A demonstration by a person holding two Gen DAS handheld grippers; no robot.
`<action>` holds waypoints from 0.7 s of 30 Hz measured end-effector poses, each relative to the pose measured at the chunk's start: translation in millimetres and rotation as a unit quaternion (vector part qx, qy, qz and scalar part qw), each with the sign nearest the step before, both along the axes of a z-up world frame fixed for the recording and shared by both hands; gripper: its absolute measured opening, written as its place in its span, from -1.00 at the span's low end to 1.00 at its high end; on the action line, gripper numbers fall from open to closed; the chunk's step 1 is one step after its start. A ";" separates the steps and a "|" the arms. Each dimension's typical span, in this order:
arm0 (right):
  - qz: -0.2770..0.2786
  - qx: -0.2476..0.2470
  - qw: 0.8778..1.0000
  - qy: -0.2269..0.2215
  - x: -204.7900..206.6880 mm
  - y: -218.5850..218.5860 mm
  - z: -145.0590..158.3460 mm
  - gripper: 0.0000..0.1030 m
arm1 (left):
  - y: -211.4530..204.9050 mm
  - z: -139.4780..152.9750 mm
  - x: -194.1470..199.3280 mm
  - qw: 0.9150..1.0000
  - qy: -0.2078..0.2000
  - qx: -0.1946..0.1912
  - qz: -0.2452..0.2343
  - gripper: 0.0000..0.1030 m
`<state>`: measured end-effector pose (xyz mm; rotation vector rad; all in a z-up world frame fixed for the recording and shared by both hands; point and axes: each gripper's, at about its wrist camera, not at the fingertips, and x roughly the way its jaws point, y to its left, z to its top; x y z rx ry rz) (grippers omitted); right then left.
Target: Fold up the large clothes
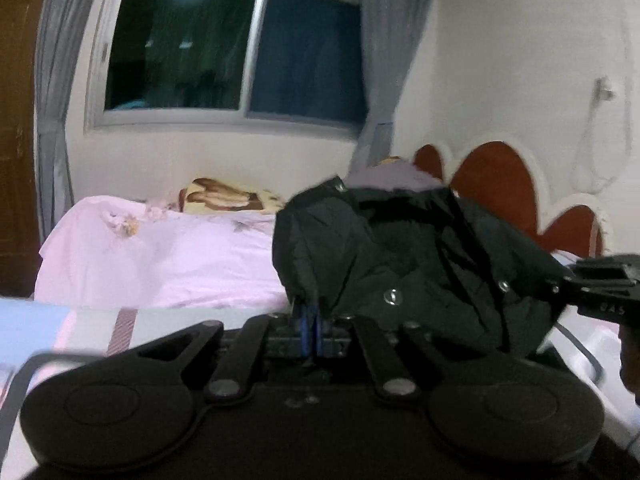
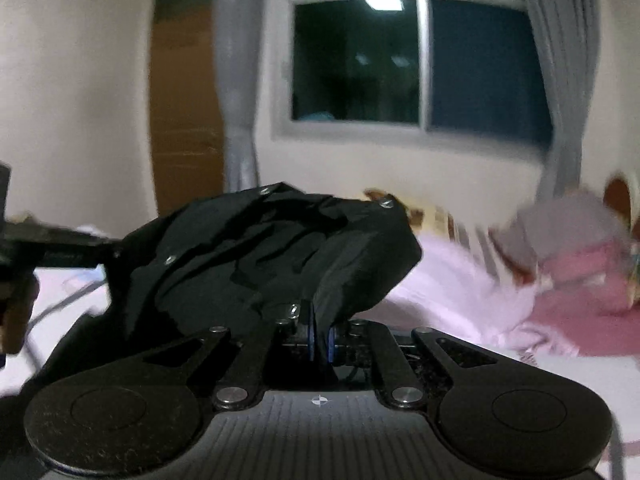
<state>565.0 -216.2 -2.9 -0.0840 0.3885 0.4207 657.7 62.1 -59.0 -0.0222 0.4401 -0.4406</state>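
A black jacket (image 1: 404, 264) with metal snap buttons hangs bunched between my two grippers, lifted above the bed. My left gripper (image 1: 312, 320) is shut on the jacket's left edge; its blue pads pinch the fabric. In the right wrist view the same jacket (image 2: 260, 252) drapes to the left, and my right gripper (image 2: 320, 336) is shut on its other edge. The right gripper's body also shows at the right edge of the left wrist view (image 1: 600, 284), and the left gripper shows at the left edge of the right wrist view (image 2: 40, 248).
A bed with a pink sheet (image 1: 160, 256) lies below. A patterned pillow (image 1: 224, 200) and a red and white headboard (image 1: 500, 188) stand at the back. A pink and grey bundle of bedding (image 2: 580, 264) lies at the right. A window (image 1: 232, 48) with grey curtains is behind.
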 end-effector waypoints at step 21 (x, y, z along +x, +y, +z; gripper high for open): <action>-0.122 0.144 0.972 0.140 -34.8 -50.3 28.0 -0.06 | 30.5 23.7 -51.0 0.994 0.102 -0.005 0.040 0.51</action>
